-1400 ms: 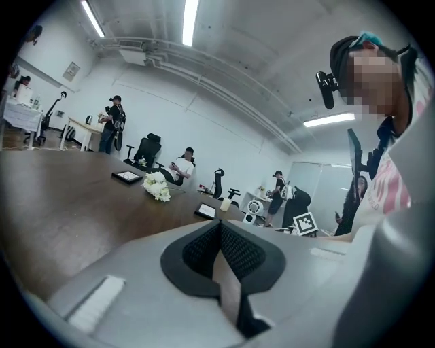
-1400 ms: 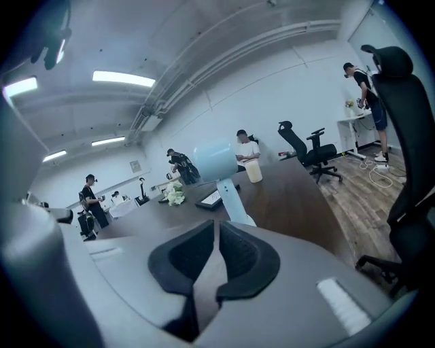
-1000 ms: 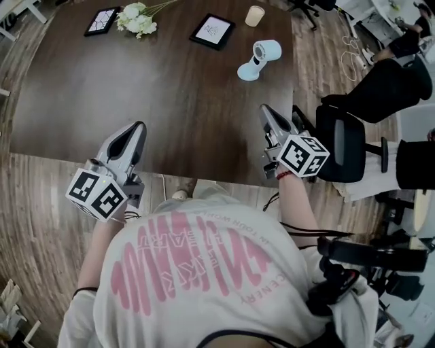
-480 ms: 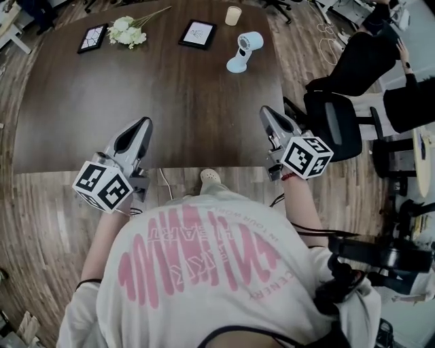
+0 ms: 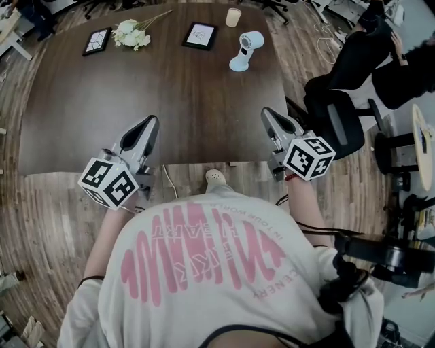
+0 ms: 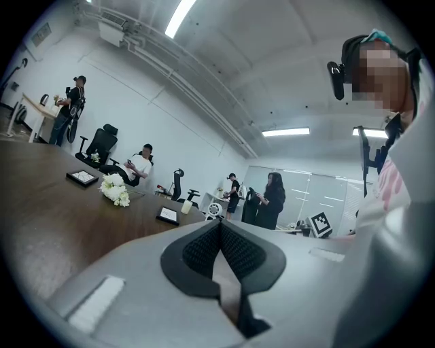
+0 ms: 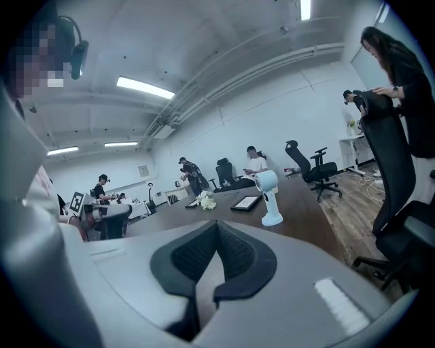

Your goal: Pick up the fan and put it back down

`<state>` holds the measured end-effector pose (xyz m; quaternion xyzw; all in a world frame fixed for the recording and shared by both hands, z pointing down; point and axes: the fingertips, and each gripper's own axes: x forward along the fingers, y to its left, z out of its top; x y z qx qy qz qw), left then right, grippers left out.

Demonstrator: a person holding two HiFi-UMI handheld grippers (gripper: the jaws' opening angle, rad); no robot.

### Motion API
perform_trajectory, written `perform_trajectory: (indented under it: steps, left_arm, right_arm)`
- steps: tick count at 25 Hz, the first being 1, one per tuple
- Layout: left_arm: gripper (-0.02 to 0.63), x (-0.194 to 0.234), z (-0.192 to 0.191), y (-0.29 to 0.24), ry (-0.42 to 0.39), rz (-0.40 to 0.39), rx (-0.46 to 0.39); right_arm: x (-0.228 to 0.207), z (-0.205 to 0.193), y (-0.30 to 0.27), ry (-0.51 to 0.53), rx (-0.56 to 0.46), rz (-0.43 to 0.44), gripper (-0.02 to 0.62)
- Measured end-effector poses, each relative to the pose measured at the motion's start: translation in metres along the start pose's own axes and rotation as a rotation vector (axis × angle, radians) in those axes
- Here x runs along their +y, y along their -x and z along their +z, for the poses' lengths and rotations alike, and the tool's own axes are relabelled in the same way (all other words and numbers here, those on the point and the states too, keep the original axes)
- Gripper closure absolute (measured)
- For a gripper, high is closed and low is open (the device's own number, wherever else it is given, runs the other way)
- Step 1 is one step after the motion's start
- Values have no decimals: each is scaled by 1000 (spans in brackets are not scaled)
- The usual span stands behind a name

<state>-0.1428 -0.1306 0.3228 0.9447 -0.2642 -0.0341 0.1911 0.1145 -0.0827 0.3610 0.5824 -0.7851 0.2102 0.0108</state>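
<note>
The fan point(image 5: 245, 50), white and pale blue with a round head on a foot, stands upright at the far right of the dark wooden table point(image 5: 170, 102). It also shows in the right gripper view as the fan point(image 7: 268, 194), and small in the left gripper view as the fan point(image 6: 214, 210). My left gripper point(image 5: 151, 122) and right gripper point(image 5: 266, 112) hover over the table's near edge, far short of the fan. The left gripper point(image 6: 221, 224) and the right gripper point(image 7: 217, 224) are both shut with nothing between the pads.
White flowers point(image 5: 130, 34), two framed pictures point(image 5: 97, 40) point(image 5: 199, 35) and a small cup point(image 5: 233, 16) lie along the table's far side. A black office chair point(image 5: 336, 126) stands by the right gripper. People sit and stand around the room.
The head view has shifted, so the fan now sits higher and further left in the picture. Both grippers have drifted slightly over the table's near edge. Both stay shut and hold nothing.
</note>
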Motion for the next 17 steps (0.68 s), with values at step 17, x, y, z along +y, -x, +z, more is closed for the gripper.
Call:
perform_trajectory:
  steps: [17]
  left_arm:
    - [589, 9, 1, 4, 2, 19, -15]
  right_arm:
    - [2, 6, -11, 38, 6, -1, 591]
